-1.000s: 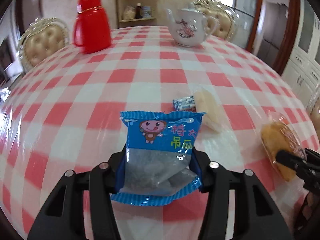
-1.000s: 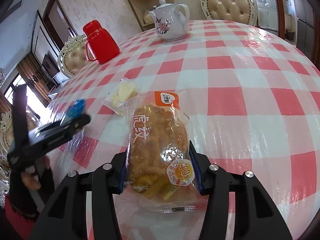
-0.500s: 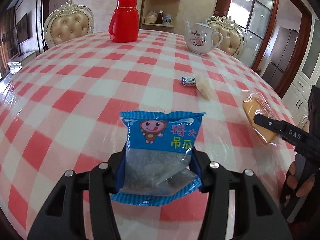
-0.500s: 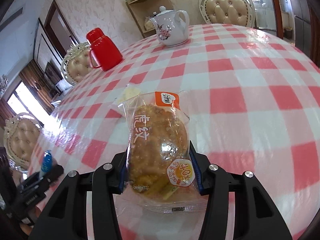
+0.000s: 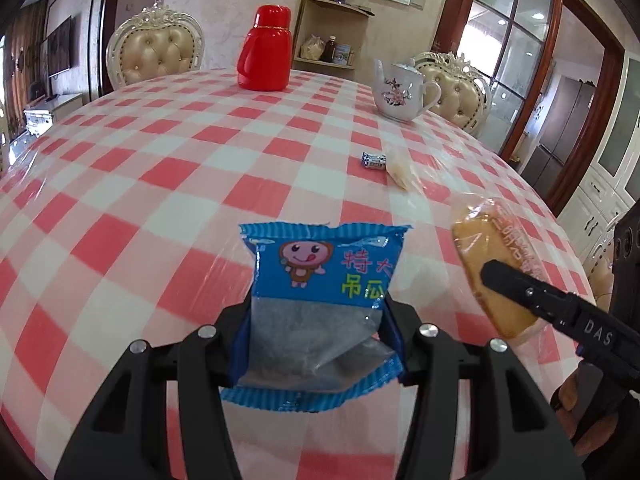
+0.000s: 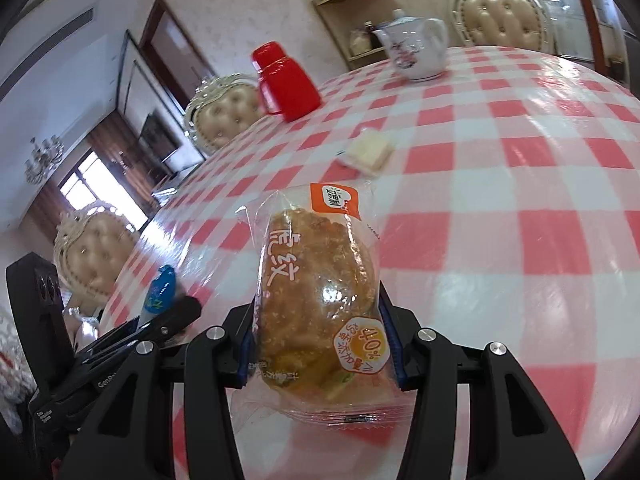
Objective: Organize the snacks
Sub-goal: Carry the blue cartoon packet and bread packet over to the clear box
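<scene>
left tool (image 5: 318, 332): clamped on light, crinkly blue plastic snack packet (image 5: 320, 308) | right tool (image 6: 318, 344): clamped on soft clear-wrapped golden bun (image 6: 316, 300), judged crushable | hold advised at packet sides, gently

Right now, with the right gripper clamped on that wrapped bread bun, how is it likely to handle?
The bread bun looks soft, so a harder squeeze from the right gripper would probably dent it. Its glossy clear wrapper may slip. The loose crimped ends will likely flop.
</scene>
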The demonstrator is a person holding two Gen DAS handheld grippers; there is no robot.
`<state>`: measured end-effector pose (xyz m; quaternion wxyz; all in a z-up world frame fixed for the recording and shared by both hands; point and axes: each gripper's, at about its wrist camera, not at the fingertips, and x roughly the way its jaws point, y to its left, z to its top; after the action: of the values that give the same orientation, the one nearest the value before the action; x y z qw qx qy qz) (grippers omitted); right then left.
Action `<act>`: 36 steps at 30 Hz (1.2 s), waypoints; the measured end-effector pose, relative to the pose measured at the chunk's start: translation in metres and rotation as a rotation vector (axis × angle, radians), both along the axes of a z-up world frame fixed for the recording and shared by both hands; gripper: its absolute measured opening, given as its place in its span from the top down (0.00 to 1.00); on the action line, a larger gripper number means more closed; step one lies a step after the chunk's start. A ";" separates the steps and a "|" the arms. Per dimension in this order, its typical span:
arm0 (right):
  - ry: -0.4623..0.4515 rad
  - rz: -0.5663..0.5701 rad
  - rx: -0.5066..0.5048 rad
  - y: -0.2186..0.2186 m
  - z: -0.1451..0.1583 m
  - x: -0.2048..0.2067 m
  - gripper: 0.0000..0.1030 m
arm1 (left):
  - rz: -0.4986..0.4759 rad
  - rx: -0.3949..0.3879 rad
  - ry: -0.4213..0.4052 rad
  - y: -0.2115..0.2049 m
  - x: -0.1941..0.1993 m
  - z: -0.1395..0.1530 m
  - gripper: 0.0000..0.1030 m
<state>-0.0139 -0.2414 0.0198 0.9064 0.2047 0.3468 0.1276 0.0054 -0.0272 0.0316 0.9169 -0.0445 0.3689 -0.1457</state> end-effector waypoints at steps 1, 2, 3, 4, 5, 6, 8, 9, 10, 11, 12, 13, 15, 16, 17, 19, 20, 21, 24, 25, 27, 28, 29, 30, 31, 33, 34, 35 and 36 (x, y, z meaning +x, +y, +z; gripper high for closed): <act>0.002 0.011 0.004 0.006 0.001 -0.004 0.53 | 0.003 0.001 -0.001 0.001 -0.003 0.000 0.49; 0.003 0.017 0.004 0.010 0.001 -0.007 0.53 | 0.011 0.006 -0.004 0.003 -0.009 0.000 0.49; 0.006 0.024 0.002 0.015 0.001 -0.011 0.53 | 0.016 0.010 -0.008 0.005 -0.014 0.000 0.49; 0.008 0.027 0.001 0.019 0.001 -0.014 0.53 | 0.020 0.012 -0.011 0.007 -0.018 0.001 0.49; 0.011 0.037 0.000 0.025 0.001 -0.019 0.53 | 0.023 0.015 -0.017 0.009 -0.024 0.002 0.49; 0.010 0.042 -0.001 0.027 0.001 -0.021 0.53 | 0.026 0.019 -0.025 0.010 -0.030 0.003 0.49; 0.008 0.054 -0.007 0.035 0.002 -0.029 0.53 | 0.030 0.029 -0.036 0.013 -0.041 0.004 0.49; 0.008 0.059 -0.009 0.038 0.002 -0.032 0.53 | 0.031 0.035 -0.037 0.015 -0.046 0.004 0.49; 0.008 0.066 -0.008 0.041 0.002 -0.035 0.53 | 0.030 0.042 -0.035 0.016 -0.052 0.004 0.49; 0.008 0.072 -0.007 0.044 0.002 -0.038 0.53 | 0.030 0.049 -0.032 0.017 -0.056 0.004 0.49; 0.008 0.077 -0.008 0.047 0.002 -0.042 0.53 | 0.031 0.059 -0.032 0.019 -0.062 0.004 0.49; 0.008 0.088 -0.014 0.052 0.003 -0.046 0.53 | 0.032 0.068 -0.031 0.020 -0.066 0.003 0.49; 0.003 0.107 -0.028 0.061 0.004 -0.054 0.53 | 0.033 0.087 -0.032 0.023 -0.075 0.005 0.49; 0.001 0.114 -0.036 0.065 0.005 -0.057 0.53 | 0.035 0.097 -0.034 0.026 -0.082 0.007 0.49; -0.004 0.125 -0.051 0.070 0.006 -0.060 0.53 | 0.039 0.104 -0.036 0.029 -0.087 0.009 0.49; -0.013 0.141 -0.083 0.081 0.007 -0.066 0.53 | 0.047 0.115 -0.042 0.036 -0.097 0.012 0.49; -0.017 0.150 -0.097 0.086 0.009 -0.070 0.53 | 0.052 0.123 -0.047 0.040 -0.103 0.014 0.49; -0.022 0.159 -0.109 0.091 0.010 -0.073 0.53 | 0.059 0.131 -0.049 0.045 -0.109 0.015 0.49; -0.039 0.184 -0.146 0.107 0.014 -0.083 0.53 | 0.075 0.151 -0.045 0.059 -0.123 0.016 0.49; -0.046 0.196 -0.158 0.114 0.016 -0.087 0.53 | 0.082 0.154 -0.044 0.064 -0.127 0.017 0.49; -0.053 0.216 -0.168 0.123 0.018 -0.092 0.53 | 0.096 0.160 -0.039 0.077 -0.136 0.017 0.49; -0.056 0.226 -0.174 0.128 0.020 -0.094 0.53 | 0.103 0.163 -0.037 0.082 -0.140 0.016 0.49; -0.061 0.237 -0.181 0.133 0.022 -0.097 0.53 | 0.113 0.165 -0.035 0.091 -0.145 0.017 0.49; -0.064 0.246 -0.187 0.137 0.023 -0.099 0.53 | 0.123 0.165 -0.033 0.098 -0.149 0.017 0.49; -0.069 0.260 -0.195 0.145 0.024 -0.102 0.53 | 0.129 0.165 -0.032 0.102 -0.150 0.017 0.49; -0.078 0.288 -0.212 0.159 0.027 -0.106 0.53 | 0.145 0.165 -0.030 0.118 -0.158 0.018 0.49; -0.081 0.298 -0.218 0.165 0.028 -0.108 0.53 | 0.151 0.164 -0.030 0.121 -0.160 0.018 0.49; -0.084 0.311 -0.226 0.172 0.029 -0.110 0.53 | 0.160 0.163 -0.030 0.128 -0.162 0.018 0.49; -0.087 0.324 -0.235 0.179 0.030 -0.111 0.53 | 0.167 0.162 -0.030 0.134 -0.165 0.019 0.49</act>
<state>-0.1245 -0.0623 0.0494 0.9057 0.0336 0.3483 0.2391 -0.1594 0.1064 0.0504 0.9319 0.0013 0.3607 -0.0393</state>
